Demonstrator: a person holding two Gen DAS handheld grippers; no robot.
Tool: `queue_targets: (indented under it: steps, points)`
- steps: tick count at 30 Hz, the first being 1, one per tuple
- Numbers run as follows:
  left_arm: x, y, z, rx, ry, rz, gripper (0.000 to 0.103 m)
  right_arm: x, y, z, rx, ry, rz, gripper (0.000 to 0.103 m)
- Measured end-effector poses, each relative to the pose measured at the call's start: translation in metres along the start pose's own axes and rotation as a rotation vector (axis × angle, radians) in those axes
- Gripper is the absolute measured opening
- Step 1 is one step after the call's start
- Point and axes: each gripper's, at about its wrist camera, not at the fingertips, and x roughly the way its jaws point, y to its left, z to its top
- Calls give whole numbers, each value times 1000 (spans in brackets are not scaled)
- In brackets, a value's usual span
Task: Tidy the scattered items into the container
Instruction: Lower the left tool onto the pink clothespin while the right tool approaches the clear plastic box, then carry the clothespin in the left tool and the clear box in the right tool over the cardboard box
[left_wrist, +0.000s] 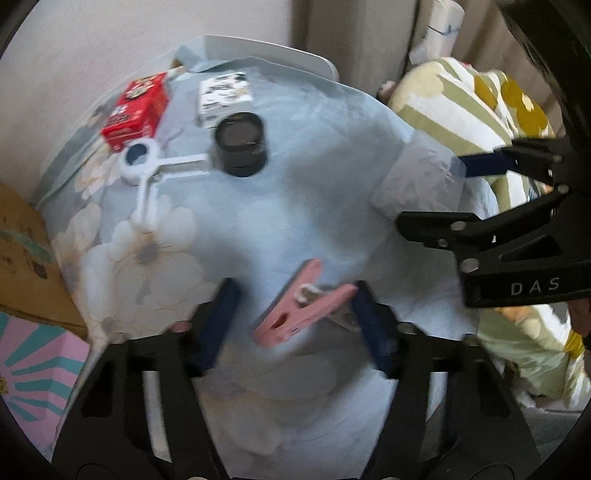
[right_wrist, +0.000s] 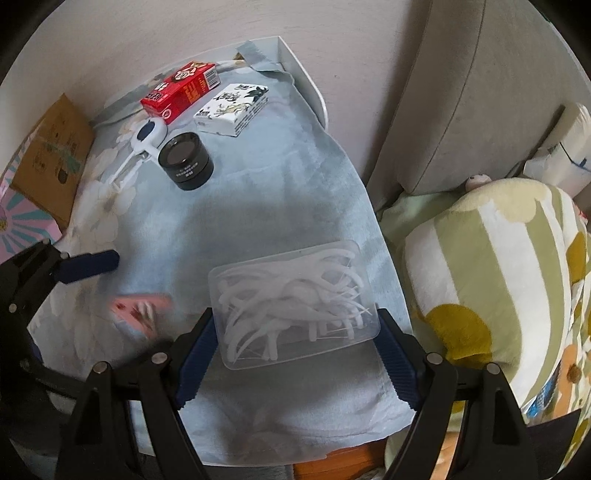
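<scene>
A pink clothespin (left_wrist: 303, 306) lies on the pale blue floral cloth (left_wrist: 295, 206) between the open fingers of my left gripper (left_wrist: 295, 306); it shows blurred in the right wrist view (right_wrist: 140, 306). A clear plastic box of white floss picks (right_wrist: 295, 302) sits between the open fingers of my right gripper (right_wrist: 295, 332), untouched by the pads as far as I can tell. Farther back lie a black round jar (right_wrist: 186, 160), a white clip (right_wrist: 144, 142), a red carton (right_wrist: 179, 90) and a white patterned carton (right_wrist: 231, 105).
A cardboard box (right_wrist: 51, 158) and pink patterned box (right_wrist: 18, 229) stand left of the cloth. A green striped plush cushion (right_wrist: 498, 277) and grey cushion (right_wrist: 461, 92) lie to the right. A wall runs behind.
</scene>
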Motion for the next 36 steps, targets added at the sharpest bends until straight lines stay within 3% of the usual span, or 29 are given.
queue_targets:
  steps: [2,3,10,22,27,36]
  points:
    - [-4,16,0,-44,2,-17,29,-2,-1,0,7,-8,-10,78]
    - [-4,24,0,-68,6,-32,28,-2,-1,0,8,-10,-13,78]
    - [-11,59,-3,-194,-10,-65,26,-9,6,9,11,-35,-20,78]
    - [-49,61,-3,-193,-79,-79,26,-28,25,18,-24,-76,-20,78]
    - [-79,69,4,-200,-106,-10,26,-44,33,27,-41,-95,-20,78]
    - [-162,126,-4,-327,-228,83,26,-93,67,53,-118,-170,-3,78]
